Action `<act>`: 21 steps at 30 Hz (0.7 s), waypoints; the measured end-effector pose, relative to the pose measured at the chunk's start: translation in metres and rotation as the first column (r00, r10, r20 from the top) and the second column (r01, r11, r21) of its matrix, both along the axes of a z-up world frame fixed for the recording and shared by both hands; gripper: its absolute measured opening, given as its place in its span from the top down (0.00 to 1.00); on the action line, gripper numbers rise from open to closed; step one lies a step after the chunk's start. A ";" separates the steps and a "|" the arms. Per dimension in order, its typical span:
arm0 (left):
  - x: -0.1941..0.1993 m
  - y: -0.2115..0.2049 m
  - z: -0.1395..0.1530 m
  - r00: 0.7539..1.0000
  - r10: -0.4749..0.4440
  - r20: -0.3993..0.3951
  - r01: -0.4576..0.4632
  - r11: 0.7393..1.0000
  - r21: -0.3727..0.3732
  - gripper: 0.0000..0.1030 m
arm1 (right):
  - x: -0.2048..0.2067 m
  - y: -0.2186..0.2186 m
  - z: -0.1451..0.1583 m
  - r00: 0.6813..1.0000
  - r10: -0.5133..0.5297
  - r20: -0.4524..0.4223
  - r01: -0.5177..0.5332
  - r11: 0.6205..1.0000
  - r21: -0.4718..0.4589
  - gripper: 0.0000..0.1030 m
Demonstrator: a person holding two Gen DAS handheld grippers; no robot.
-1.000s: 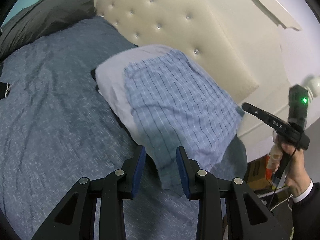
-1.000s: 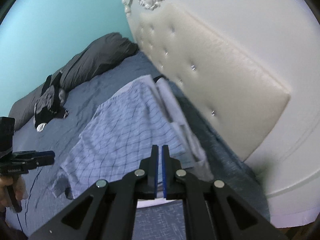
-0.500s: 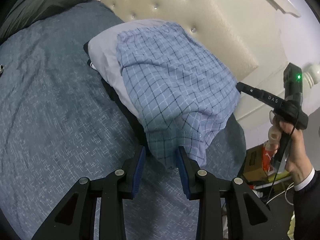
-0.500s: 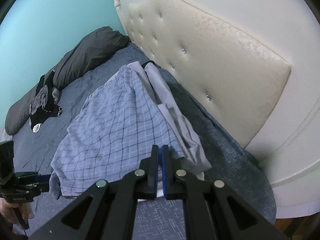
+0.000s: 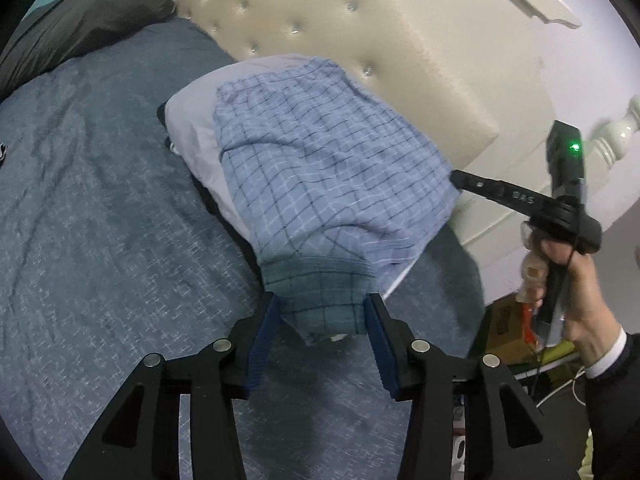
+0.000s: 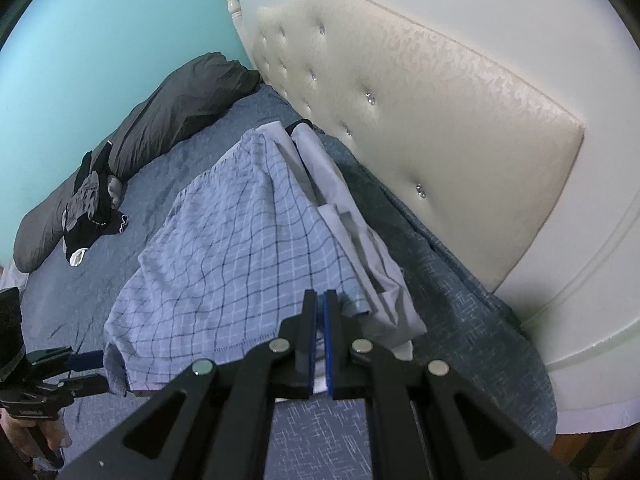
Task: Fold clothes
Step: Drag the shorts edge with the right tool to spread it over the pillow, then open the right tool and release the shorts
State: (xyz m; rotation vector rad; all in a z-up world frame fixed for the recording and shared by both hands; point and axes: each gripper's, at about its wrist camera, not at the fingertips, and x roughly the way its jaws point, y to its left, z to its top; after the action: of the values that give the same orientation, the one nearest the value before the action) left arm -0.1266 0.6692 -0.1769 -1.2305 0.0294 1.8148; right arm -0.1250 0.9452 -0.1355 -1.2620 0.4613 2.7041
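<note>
Blue plaid shorts lie over a folded pale grey garment on the bed, near the headboard. My left gripper has its jaws opening, and the shorts' near, shadowed corner sits between the pads, which do not clamp it. In the right wrist view, my right gripper is shut on the hem corner of the shorts, with the grey garment just to its right. From the left wrist view, the right gripper meets the shorts' right corner, held by a hand in a dark sleeve.
The blue-grey bedcover spreads to the left. A cream tufted headboard stands close behind the clothes. A dark grey bolster lies along the teal wall with a heap of dark clothes beside it. Boxes sit by the bed.
My left gripper came down closer to the shorts' near corner and its jaws widened, so the corner now lies between them. The right gripper stayed shut at the other corner.
</note>
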 end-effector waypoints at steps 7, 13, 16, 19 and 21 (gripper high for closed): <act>0.002 -0.003 0.000 1.000 -0.011 -0.023 0.010 1.000 -0.029 0.94 | 0.000 0.003 -0.002 1.000 -0.006 0.005 0.006 1.000 -0.006 0.97; 0.007 -0.010 0.006 1.000 -0.009 0.005 0.009 1.000 0.017 0.95 | -0.001 0.004 -0.002 1.000 -0.008 0.005 0.008 1.000 -0.010 0.97; 0.011 -0.008 0.004 1.000 -0.018 0.025 0.017 1.000 0.023 0.95 | -0.003 0.006 -0.003 1.000 -0.007 0.009 0.007 1.000 -0.009 0.97; 0.008 -0.009 -0.003 0.999 0.001 0.047 -0.002 1.000 0.024 0.95 | -0.004 0.005 -0.004 1.000 -0.010 0.017 0.010 1.000 -0.008 0.97; 0.006 -0.011 -0.005 0.998 0.017 0.058 -0.020 0.999 0.041 0.95 | -0.003 0.003 0.003 1.000 -0.009 0.005 0.009 1.000 0.008 0.97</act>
State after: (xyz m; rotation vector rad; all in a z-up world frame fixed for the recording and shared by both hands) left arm -0.1206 0.6583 -0.1823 -1.2571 -0.0524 1.7859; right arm -0.1284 0.9481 -0.1325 -1.2620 0.4542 2.6920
